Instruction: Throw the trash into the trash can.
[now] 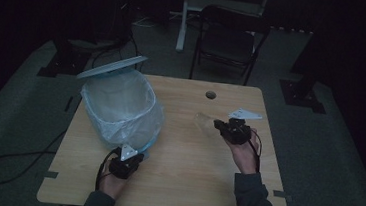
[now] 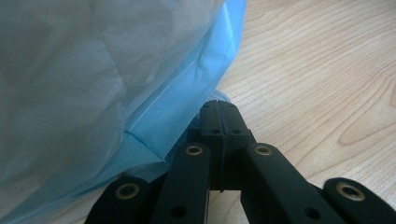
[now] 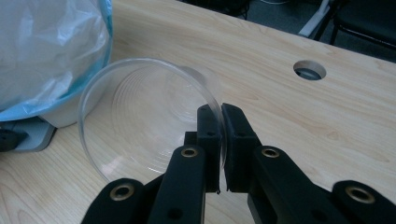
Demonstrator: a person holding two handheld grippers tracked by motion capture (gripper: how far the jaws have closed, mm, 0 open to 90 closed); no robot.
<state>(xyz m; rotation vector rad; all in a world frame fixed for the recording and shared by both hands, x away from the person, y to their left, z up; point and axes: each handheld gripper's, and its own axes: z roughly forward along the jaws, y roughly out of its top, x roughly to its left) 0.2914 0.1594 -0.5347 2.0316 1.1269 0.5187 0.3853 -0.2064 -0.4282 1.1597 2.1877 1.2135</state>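
Black left gripper (image 2: 219, 122), fingers pressed together at the blue plastic liner's (image 2: 154, 112) hem; right gripper (image 3: 219, 122) clamps a clear plastic cup's (image 3: 144, 121) rim, mouth toward nine o'clock, where the lined bin (image 1: 120, 107) tilts on the wooden counter (image 1: 189, 184).

I'm looking into a dim lab or test room, light wood table (image 1: 179, 183) with a round cable hole (image 1: 211, 94), grey carpet floor (image 1: 326, 160), black folding chair (image 1: 229, 42) behind, black cable (image 1: 13, 161) trailing across the floor, dark stand bases (image 1: 302, 93) either side
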